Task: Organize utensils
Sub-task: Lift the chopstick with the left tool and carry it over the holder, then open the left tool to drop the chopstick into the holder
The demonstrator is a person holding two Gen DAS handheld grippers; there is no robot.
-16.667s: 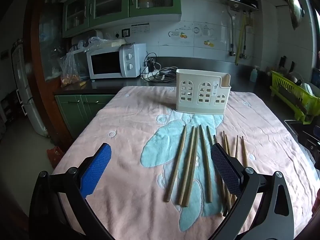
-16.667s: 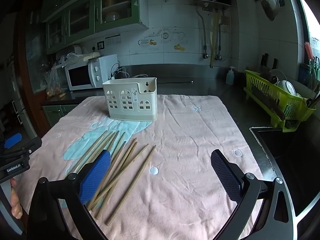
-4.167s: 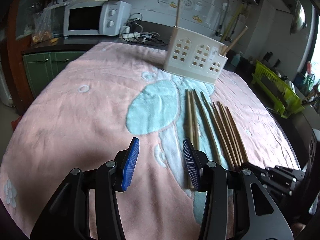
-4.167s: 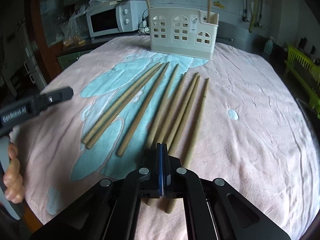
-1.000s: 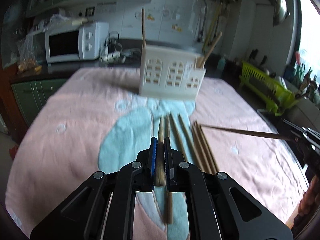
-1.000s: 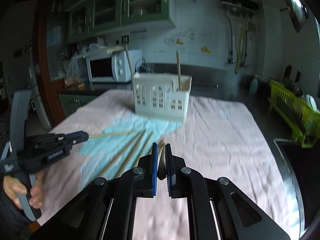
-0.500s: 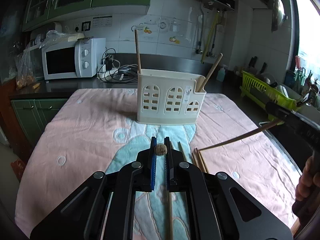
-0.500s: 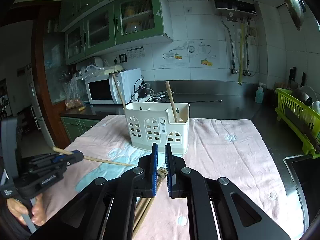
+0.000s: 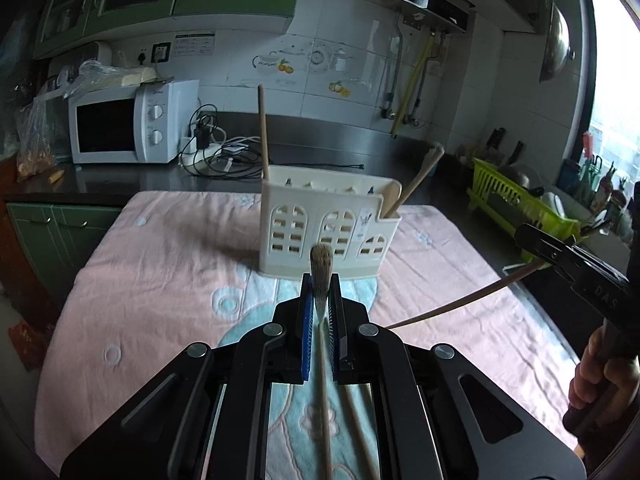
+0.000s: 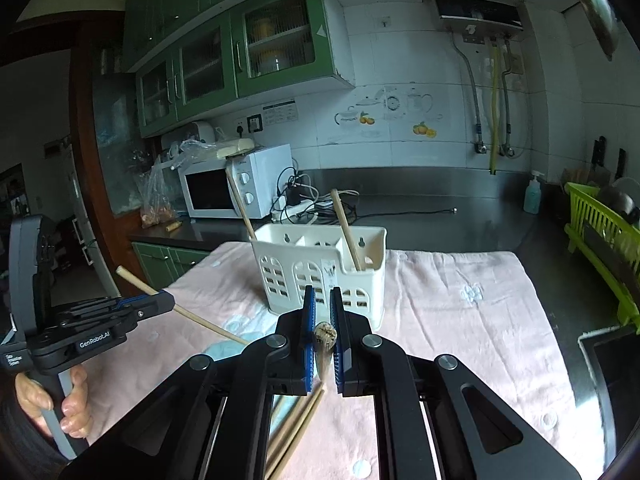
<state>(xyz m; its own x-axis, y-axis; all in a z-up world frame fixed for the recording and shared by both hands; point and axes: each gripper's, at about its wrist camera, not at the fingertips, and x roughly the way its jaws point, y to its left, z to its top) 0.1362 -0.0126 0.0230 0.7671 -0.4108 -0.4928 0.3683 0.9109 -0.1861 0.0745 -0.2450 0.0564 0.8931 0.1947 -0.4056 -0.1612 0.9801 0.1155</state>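
A white utensil holder point(image 9: 326, 230) stands on the pink cloth with two chopsticks leaning in it, one at the left point(image 9: 263, 132) and one at the right point(image 9: 418, 178); it also shows in the right wrist view point(image 10: 320, 272). My left gripper point(image 9: 320, 292) is shut on a wooden chopstick point(image 9: 321, 272), raised in front of the holder. My right gripper point(image 10: 323, 316) is shut on another chopstick point(image 10: 325, 338), also lifted short of the holder. Loose chopsticks point(image 10: 296, 428) lie on the cloth below.
A microwave point(image 9: 124, 124) and cables sit on the counter behind. A green dish rack point(image 9: 516, 200) stands at the right, beside a sink point(image 10: 612, 360). The pink and blue cloth point(image 9: 160, 264) covers the table.
Both grippers have risen and moved closer to the holder, each carrying its chopstick. The chopstick tips now point more towards the holder.
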